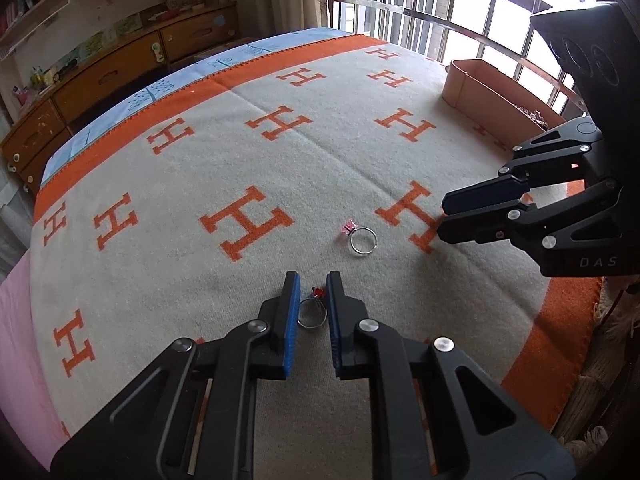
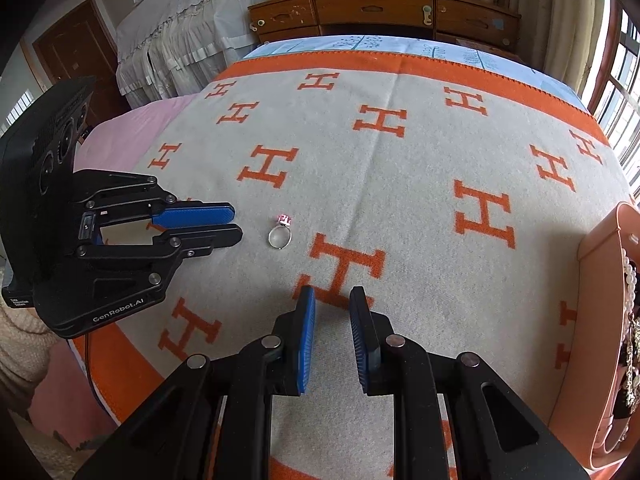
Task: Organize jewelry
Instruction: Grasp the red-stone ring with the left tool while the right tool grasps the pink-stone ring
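A silver ring with a red stone [image 1: 313, 311] is seen only in the left wrist view, lying on the bed's blanket [image 1: 208, 168] between the blue pads of the left gripper [image 1: 313, 312]. The jaws are closed around its band, and both pads appear to touch it, though the contact on the left side is hard to confirm. In the right wrist view the same gripper [image 2: 236, 222] is shown side-on at the left with its jaws nearly together, and the red-stone ring cannot be made out there.

A second silver ring with a pink stone [image 1: 359, 238] is shown in both views, lying flat on the blanket beyond the left gripper's tips and near the right gripper [image 1: 442, 218], apart from both. The right gripper's jaws are held narrowly apart with nothing between them, above an orange H in the weave.

A salmon-coloured jewelry box [image 2: 600, 320] is shown at the right edge of the right wrist view, with pearl beads [image 2: 629, 280] inside; in the left wrist view only its open-topped far end is pictured near the barred window [image 1: 460, 8].

"GenRobot.AI" is printed on the left gripper's body, and "DAS" is readable on the right gripper's. The blanket is patterned with orange H letters and an orange border. A wooden dresser [image 2: 380, 12] is seen behind the bed.
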The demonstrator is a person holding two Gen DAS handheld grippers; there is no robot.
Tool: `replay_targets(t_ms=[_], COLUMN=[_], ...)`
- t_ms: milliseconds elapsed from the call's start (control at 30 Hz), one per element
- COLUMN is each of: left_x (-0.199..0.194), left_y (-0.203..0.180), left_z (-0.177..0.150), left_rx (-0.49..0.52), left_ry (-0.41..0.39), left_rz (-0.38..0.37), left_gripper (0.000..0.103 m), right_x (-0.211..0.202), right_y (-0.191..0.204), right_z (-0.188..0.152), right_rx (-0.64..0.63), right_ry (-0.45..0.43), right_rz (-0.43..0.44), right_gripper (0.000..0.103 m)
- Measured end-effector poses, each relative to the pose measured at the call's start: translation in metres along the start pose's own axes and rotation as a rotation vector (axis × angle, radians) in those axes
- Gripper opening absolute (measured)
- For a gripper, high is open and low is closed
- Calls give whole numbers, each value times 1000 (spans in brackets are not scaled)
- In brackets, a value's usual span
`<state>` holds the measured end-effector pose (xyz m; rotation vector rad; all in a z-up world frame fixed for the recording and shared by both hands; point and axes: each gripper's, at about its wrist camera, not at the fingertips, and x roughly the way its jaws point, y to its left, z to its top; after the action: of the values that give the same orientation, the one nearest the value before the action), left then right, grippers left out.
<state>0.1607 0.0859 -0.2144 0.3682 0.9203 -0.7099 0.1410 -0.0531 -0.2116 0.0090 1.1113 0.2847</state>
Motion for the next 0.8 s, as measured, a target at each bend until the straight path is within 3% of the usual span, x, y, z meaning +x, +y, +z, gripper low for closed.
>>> replay_targets(t_ms=[300,433,633,800], left_x=[-12,-30,-61,-71], left_y=[7,14,13,10], left_z=[-12,-19,-28,-34], left_rx=[-178,-284,-352,-380], left_ry=[7,-33,-123,-139], left_rz=[56,80,117,103], left_gripper=[6,6,6,6], right_x=[9,19,29,36], right_y=[14,17,34,49], right_z=[15,23,32,35], right_rx=[-9,20,-29,-100], right_ry=[-9,0,-35,-65], right_rz=[59,96,40,-29], right_gripper=[18,18,31,31])
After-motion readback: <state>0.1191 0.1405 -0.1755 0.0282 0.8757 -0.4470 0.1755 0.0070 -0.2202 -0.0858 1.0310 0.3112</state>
